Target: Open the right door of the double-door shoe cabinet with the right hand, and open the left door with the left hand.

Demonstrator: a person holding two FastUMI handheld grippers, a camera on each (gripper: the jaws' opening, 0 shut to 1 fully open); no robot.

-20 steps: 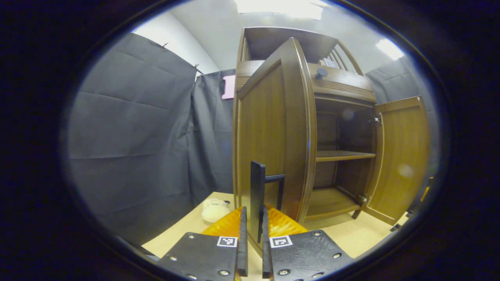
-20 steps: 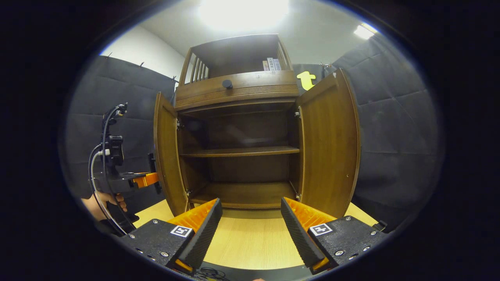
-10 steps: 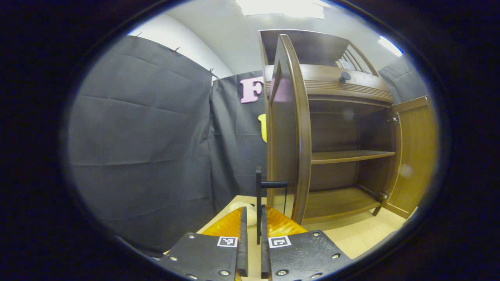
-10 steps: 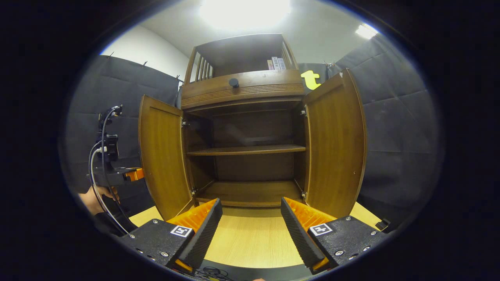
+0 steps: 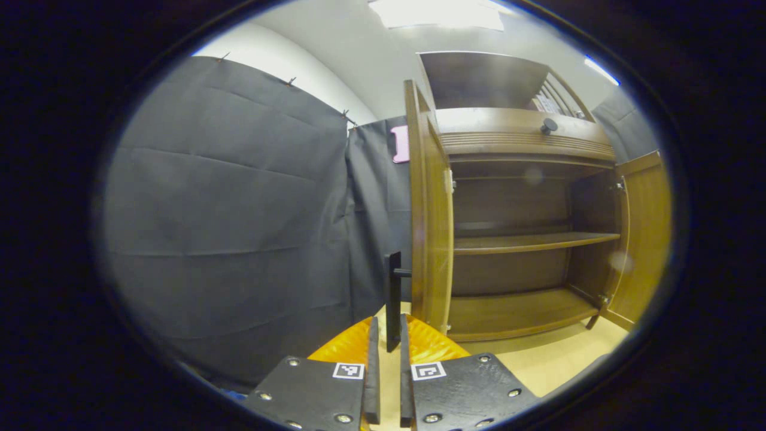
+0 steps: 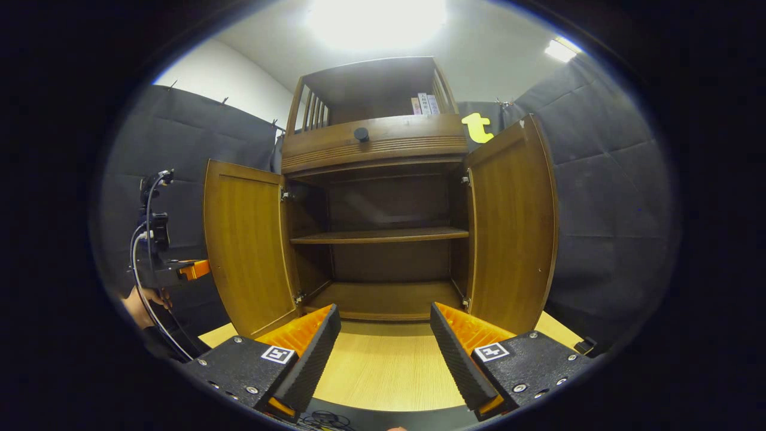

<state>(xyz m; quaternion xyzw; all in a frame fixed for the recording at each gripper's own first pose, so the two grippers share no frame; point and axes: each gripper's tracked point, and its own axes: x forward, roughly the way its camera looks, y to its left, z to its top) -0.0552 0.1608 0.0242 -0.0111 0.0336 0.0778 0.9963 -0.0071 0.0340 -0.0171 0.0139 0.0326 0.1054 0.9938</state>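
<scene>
Left gripper view: left gripper pinches, fingers nearly together, the black bar handle of the brown wooden left door, swung wide and seen edge-on. Right gripper view: right gripper hangs spread over the pale wood-grain tabletop, holding nothing, facing the brown wooden double-door shoe cabinet; its right door also stands open, baring one bare shelf. Black cloth walls, white ceiling and bright ceiling light surround it.
</scene>
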